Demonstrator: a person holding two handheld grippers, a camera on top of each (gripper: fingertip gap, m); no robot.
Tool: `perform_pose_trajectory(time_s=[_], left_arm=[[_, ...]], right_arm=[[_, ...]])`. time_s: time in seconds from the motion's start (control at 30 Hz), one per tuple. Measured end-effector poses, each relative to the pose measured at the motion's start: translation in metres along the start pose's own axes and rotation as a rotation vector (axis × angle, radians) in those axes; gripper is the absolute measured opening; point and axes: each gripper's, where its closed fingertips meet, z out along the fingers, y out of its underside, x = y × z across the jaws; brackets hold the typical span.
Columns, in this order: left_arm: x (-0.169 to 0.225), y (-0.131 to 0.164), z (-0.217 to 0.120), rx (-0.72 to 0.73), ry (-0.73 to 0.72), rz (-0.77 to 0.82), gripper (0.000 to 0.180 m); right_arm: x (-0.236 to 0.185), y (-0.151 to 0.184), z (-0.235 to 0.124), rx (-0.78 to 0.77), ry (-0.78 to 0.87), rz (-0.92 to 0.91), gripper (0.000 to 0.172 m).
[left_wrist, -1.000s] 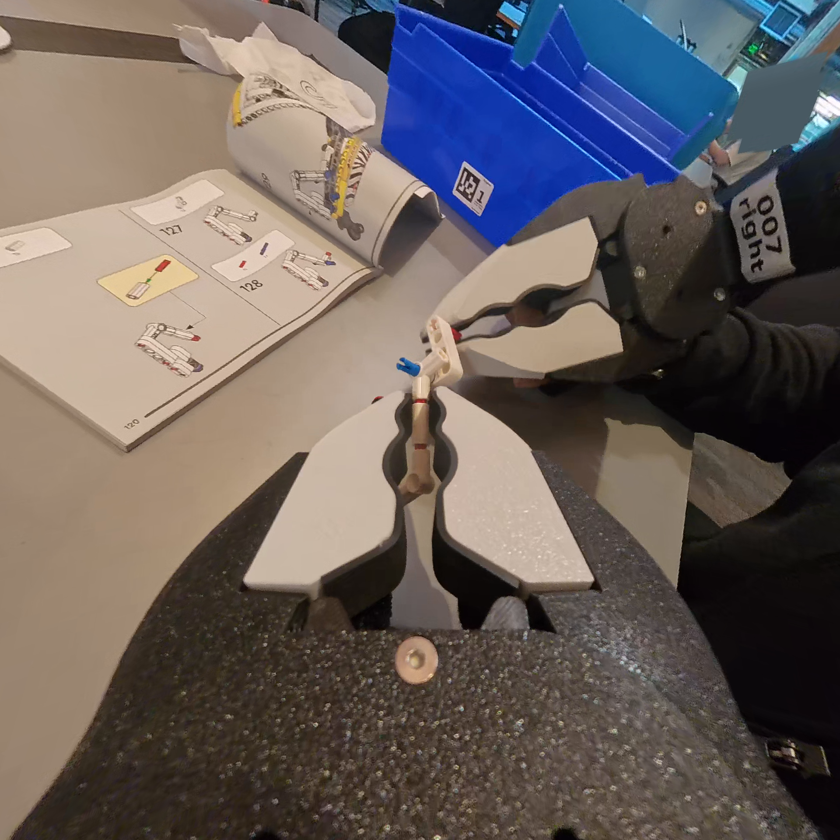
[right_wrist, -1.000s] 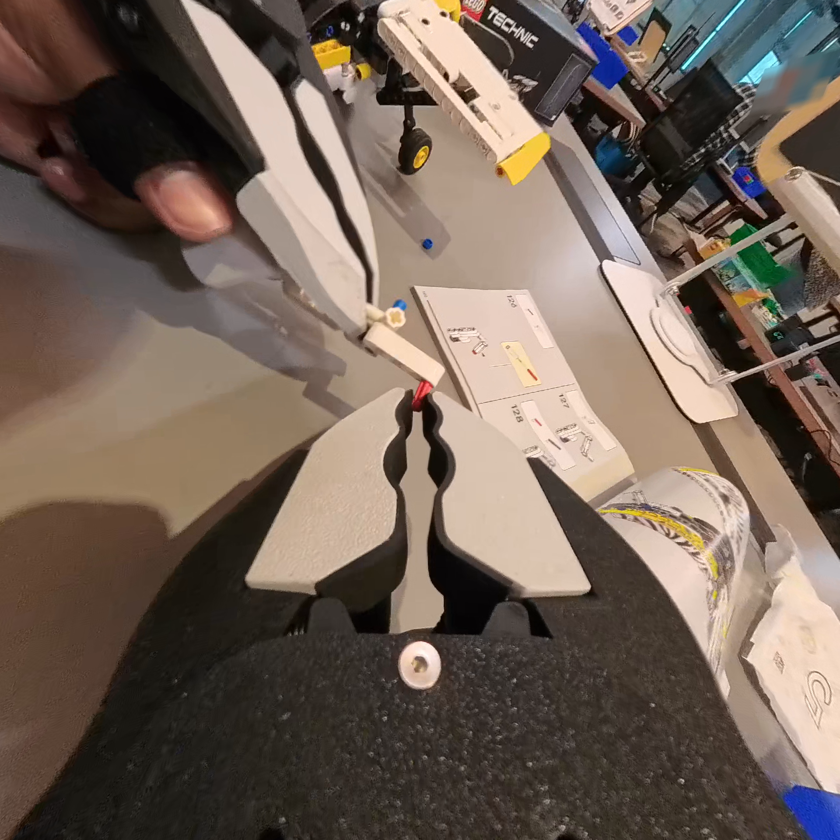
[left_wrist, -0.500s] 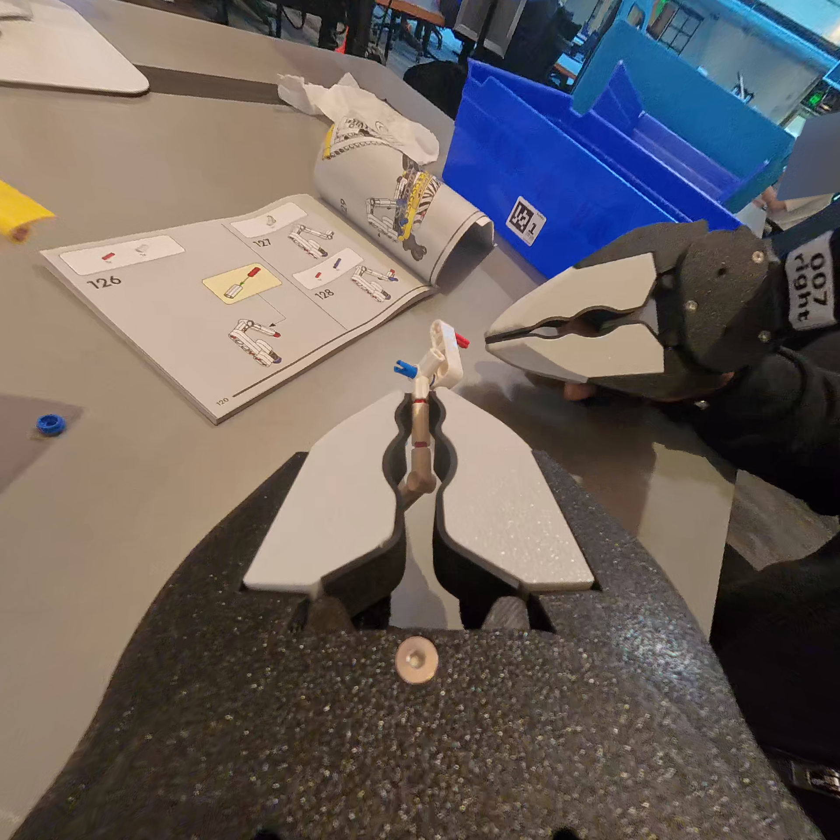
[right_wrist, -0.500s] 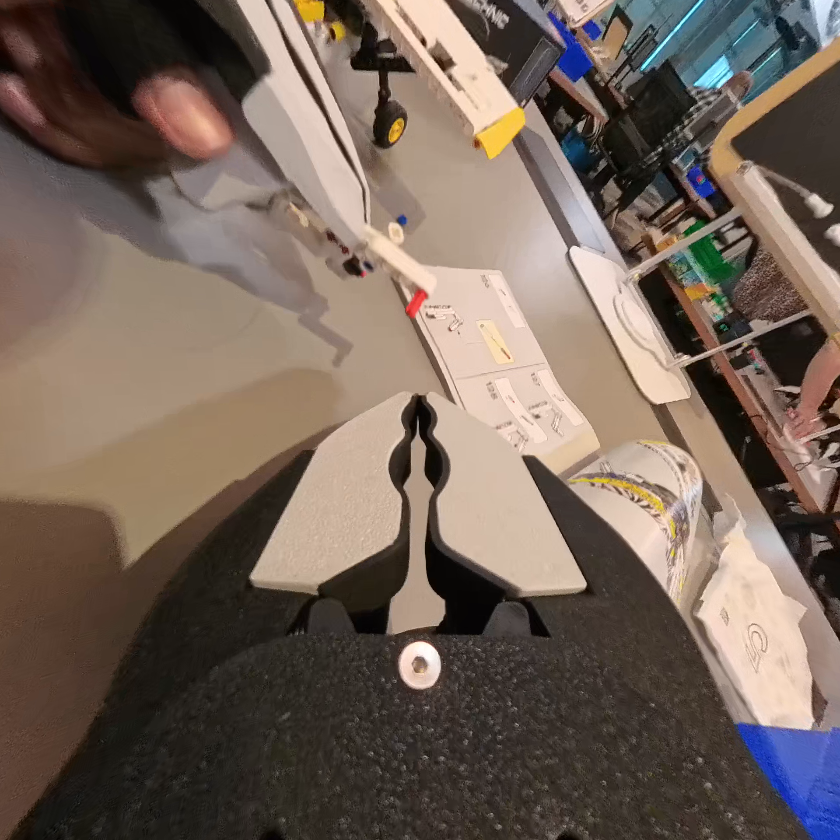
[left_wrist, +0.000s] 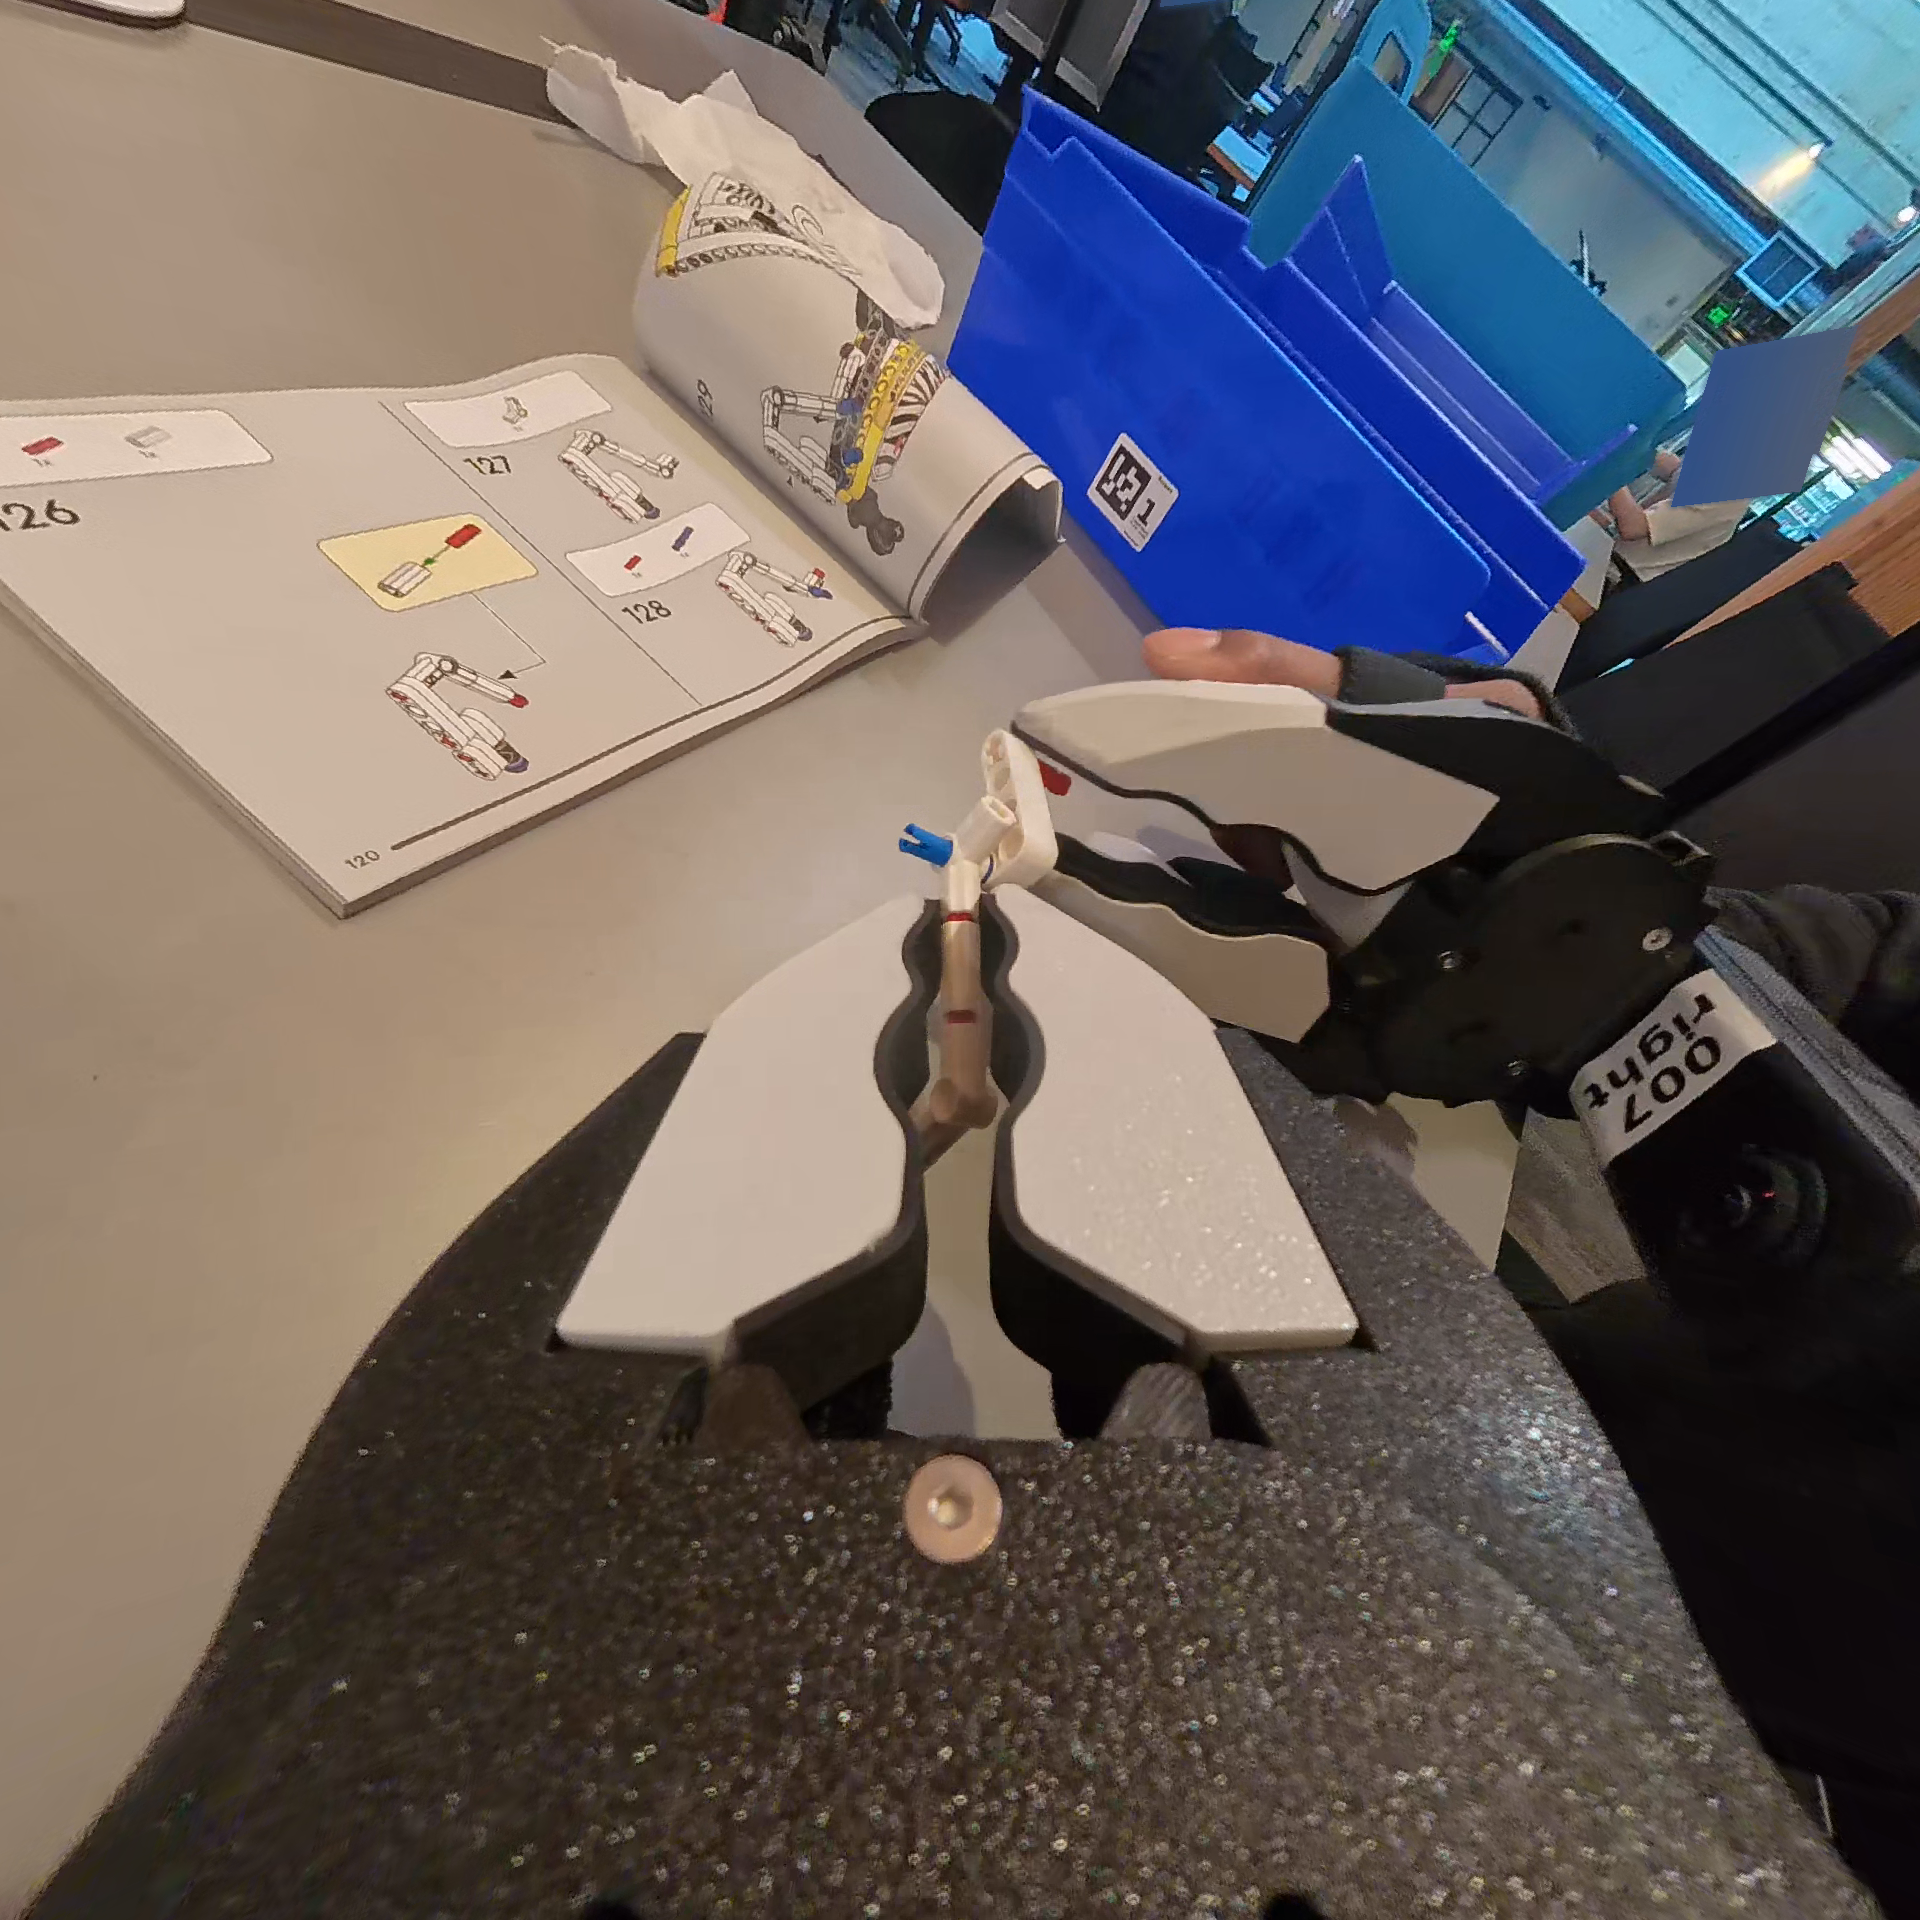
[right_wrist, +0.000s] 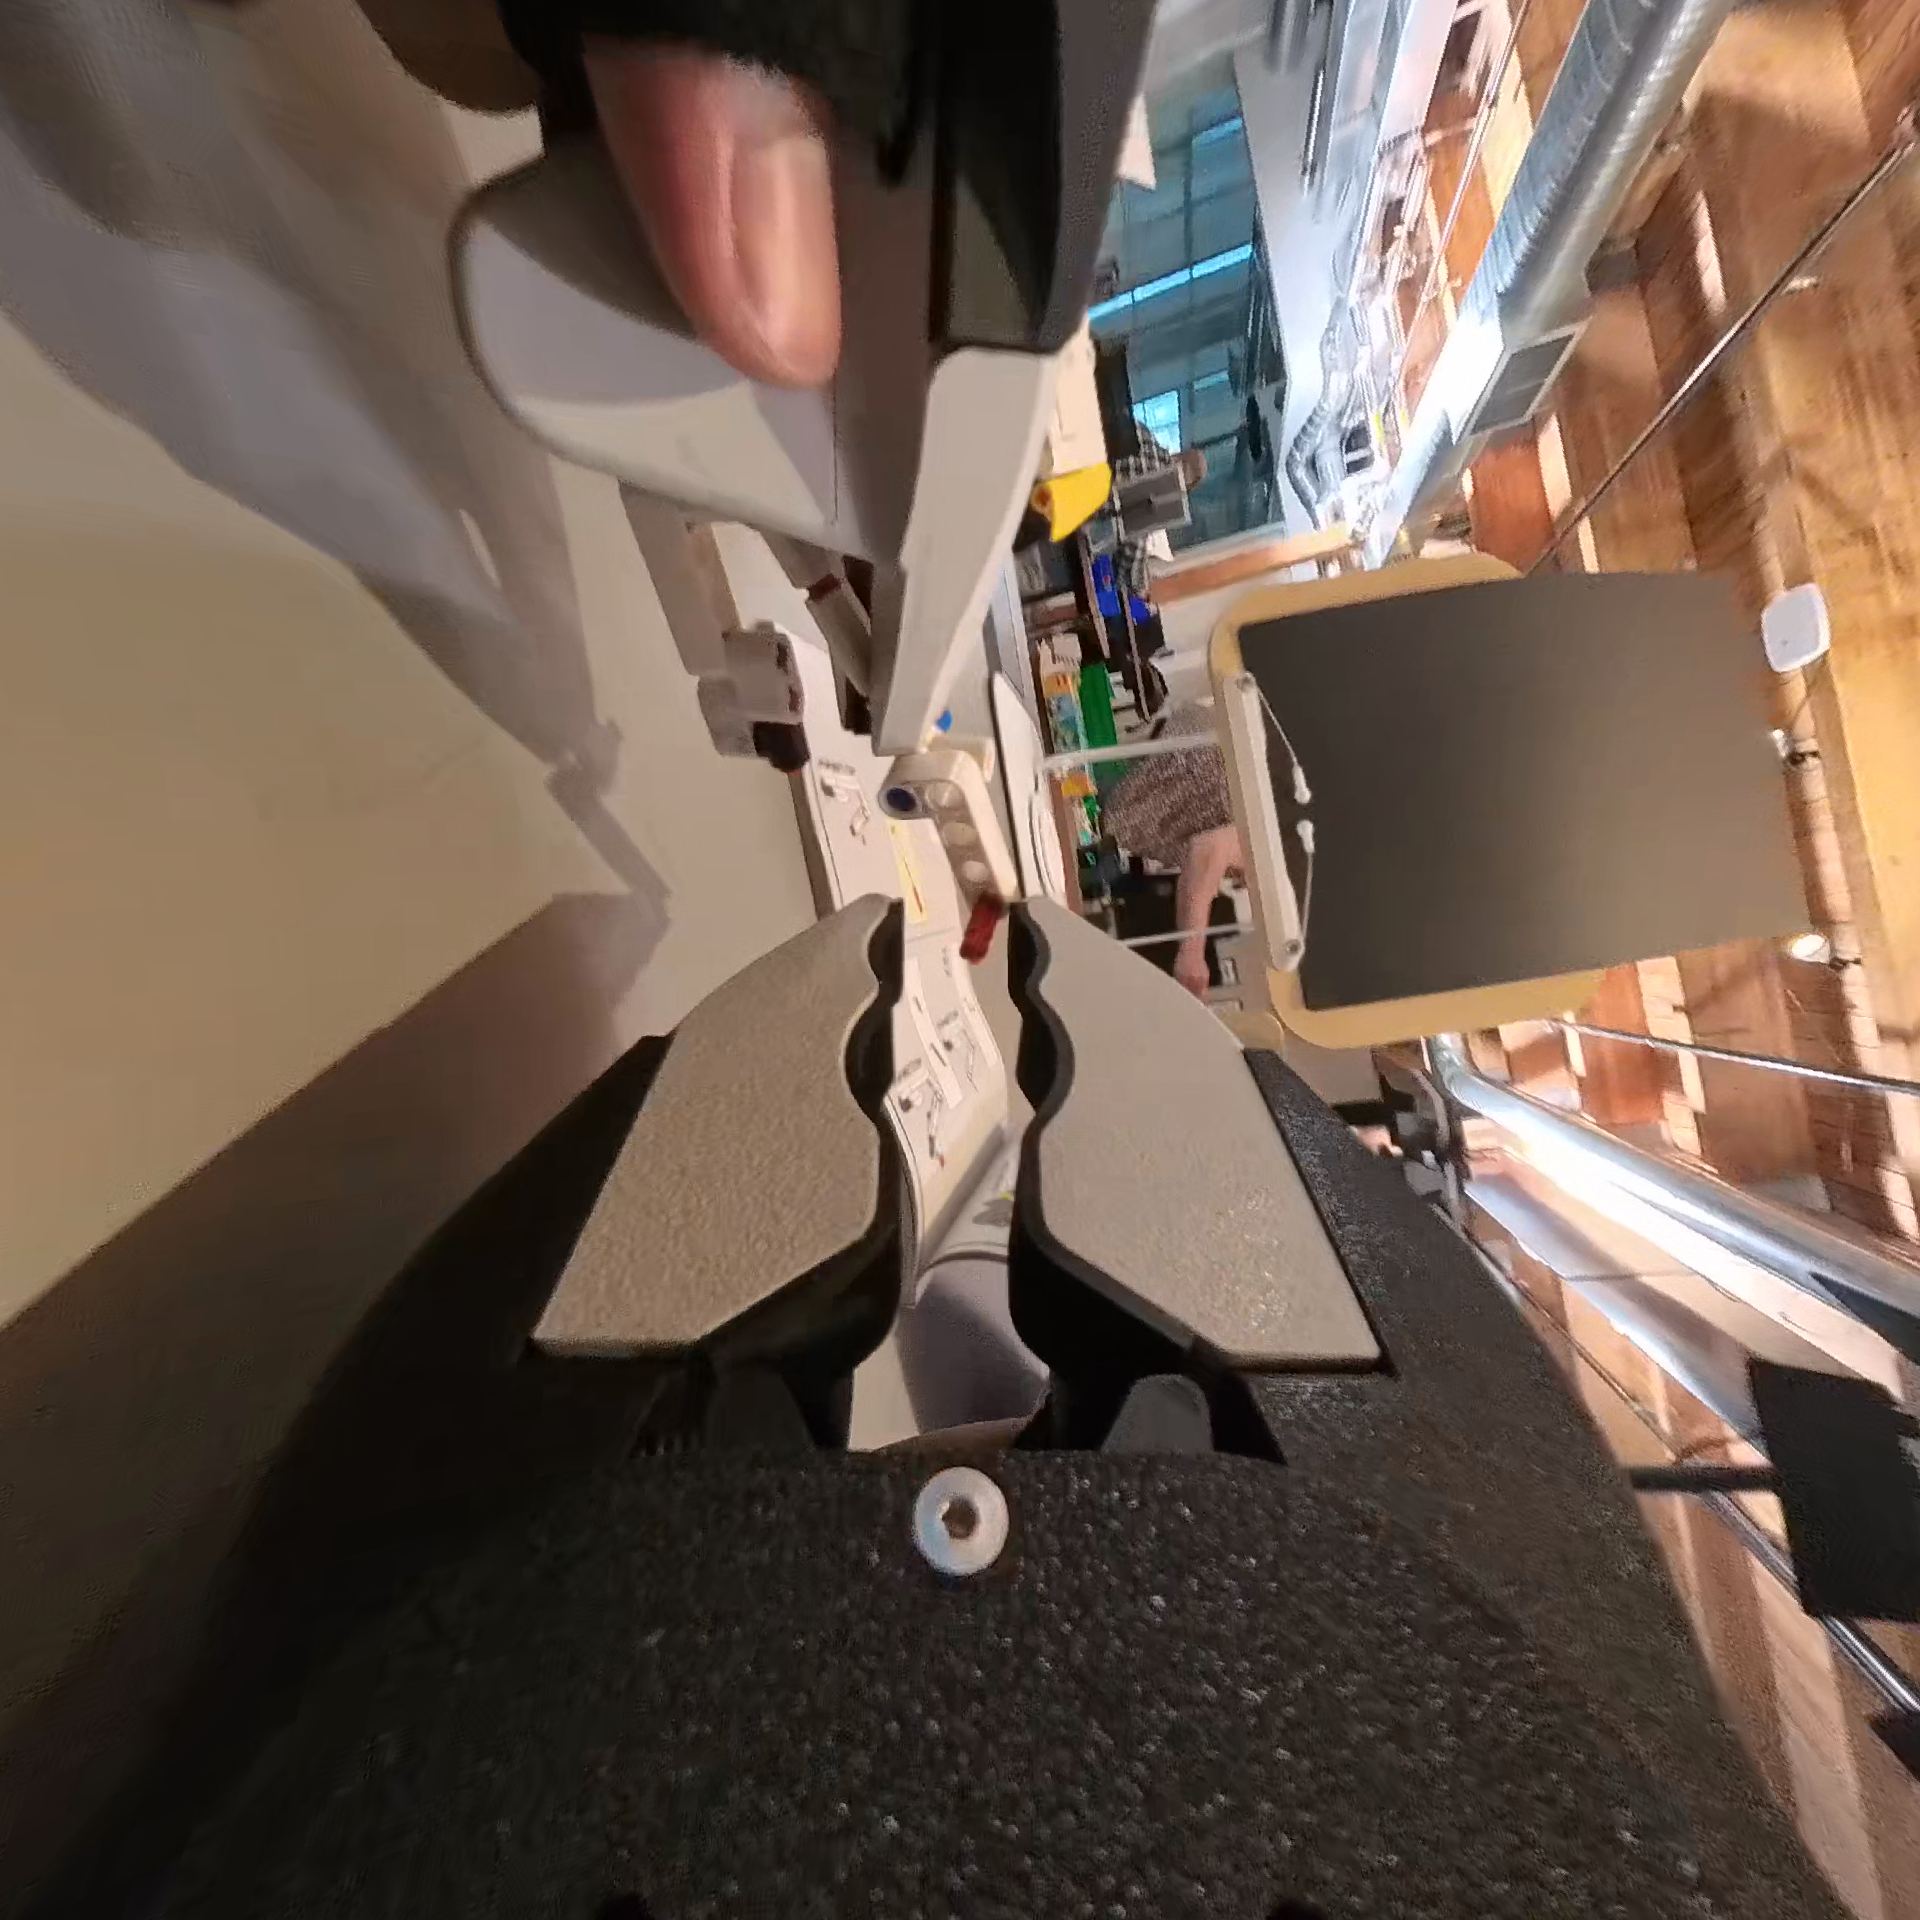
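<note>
My left gripper (left_wrist: 961, 914) is shut on a small brick assembly: a tan and white rod (left_wrist: 958, 1023) lies between its pads. A white beam (left_wrist: 1013, 805) tops the rod, with a blue pin (left_wrist: 925, 847) on one side and a red pin (left_wrist: 1051, 777) at its end. My right gripper (right_wrist: 951, 914) is open and turned on its side. The red pin (right_wrist: 979, 930) stands between its fingertips, close to one finger (right_wrist: 1101, 997), with a clear gap to the other. The right gripper also shows in the left wrist view (left_wrist: 1039, 805), with its fingers above and below the beam.
An open instruction booklet (left_wrist: 416, 582) lies on the grey table (left_wrist: 208, 1143), with crumpled paper (left_wrist: 727, 114) behind it. A blue bin (left_wrist: 1247, 416) stands at the back right. A small white and black brick part (right_wrist: 748, 696) lies beyond the left gripper. My left and right fingertips are right by each other.
The right gripper drew back shut from the red pin, rolled onto its side, came back and opened around the pin. The left gripper kept its hold on the rod.
</note>
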Motion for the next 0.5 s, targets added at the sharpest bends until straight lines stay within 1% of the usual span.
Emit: perform_pose_trajectory(time_s=[0.03, 0.07, 0.17, 0.27, 0.37, 0.43, 0.47, 0.5], left_arm=[[-0.0006, 0.0001, -0.0005, 0.001, -0.006, 0.001, 0.007], [-0.0009, -0.0002, -0.0011, 0.005, -0.009, 0.002, 0.007], [-0.0016, -0.0028, -0.0026, 0.029, -0.025, 0.010, 0.008], [-0.0044, -0.0033, -0.0019, 0.035, -0.058, 0.021, 0.008], [-0.0011, -0.0043, -0.0022, 0.045, -0.037, 0.042, 0.008], [0.0012, -0.0007, -0.0013, 0.019, -0.032, 0.074, 0.008], [0.0014, 0.0003, -0.0010, 0.008, -0.032, 0.094, 0.009], [0.0025, -0.0003, -0.0021, 0.009, -0.026, 0.116, 0.018]], right_arm=[[0.0014, 0.0007, 0.0009, -0.016, 0.012, -0.005, 0.015], [0.0035, 0.0002, 0.0007, -0.022, 0.024, -0.005, 0.008], [0.0054, -0.0007, -0.0016, -0.039, 0.006, 0.038, 0.006], [0.0048, 0.0016, -0.0014, -0.075, 0.008, 0.039, 0.004], [0.0068, 0.0015, -0.0016, -0.071, -0.002, 0.070, 0.004], [0.0069, 0.0012, -0.0026, -0.057, -0.011, 0.068, 0.004], [0.0056, 0.0018, -0.0028, -0.053, -0.018, 0.056, 0.004], [0.0041, 0.0029, -0.0029, -0.048, -0.024, 0.036, 0.003]])
